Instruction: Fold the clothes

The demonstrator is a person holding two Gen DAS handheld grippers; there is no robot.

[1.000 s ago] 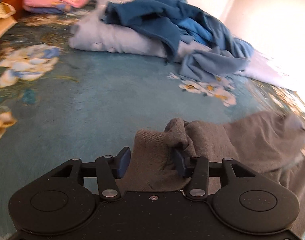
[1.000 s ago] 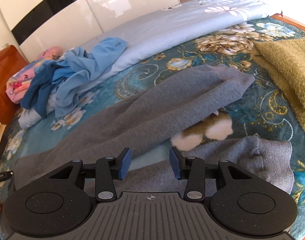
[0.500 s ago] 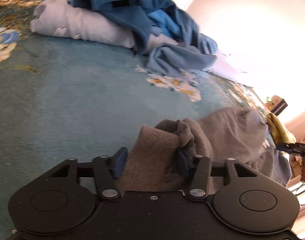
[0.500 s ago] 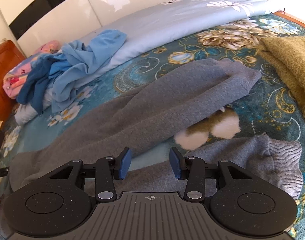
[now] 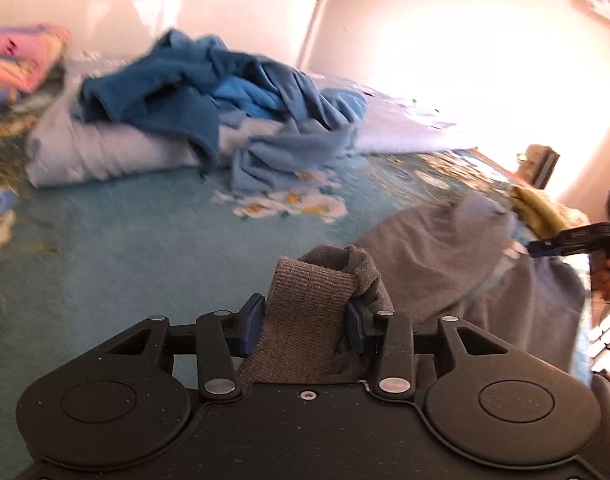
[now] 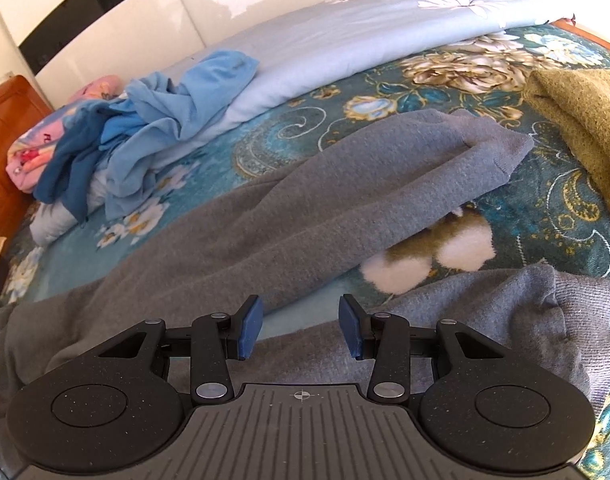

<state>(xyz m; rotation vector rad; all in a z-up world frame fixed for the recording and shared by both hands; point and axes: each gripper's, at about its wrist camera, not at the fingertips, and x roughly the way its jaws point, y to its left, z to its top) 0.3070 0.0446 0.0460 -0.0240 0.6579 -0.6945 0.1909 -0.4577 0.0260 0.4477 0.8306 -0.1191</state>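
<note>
- Change since the earlier pictures: the left claw has swung its view round toward the bright wall, so the heap of blue clothes now sits higher and more central in the left wrist view; the ribbed cuff stays between its fingers. The right claw has barely shifted over the garment.
- Left claw: blue pads pressed onto the ribbed cuff of the grey sweater, the cuff bunched and standing up between them.
- Right claw: spread, nothing between the pads; it hangs above the sweater's lower edge. It also shows at the right edge of the left wrist view.
- Grey sweater: lies across the middle of the bed, one sleeve stretched toward the far right side, a second ribbed end crumpled near the right edge.
- Bed cover: teal, floral print, carries everything.
- Heap of blue clothes: toward the far left corner of the bed, resting on a folded pale blue quilt along the far edge.
- Olive-yellow knit: at the bed's right edge, apart from the sweater.
- Pink patterned bedding: far left corner.
</note>
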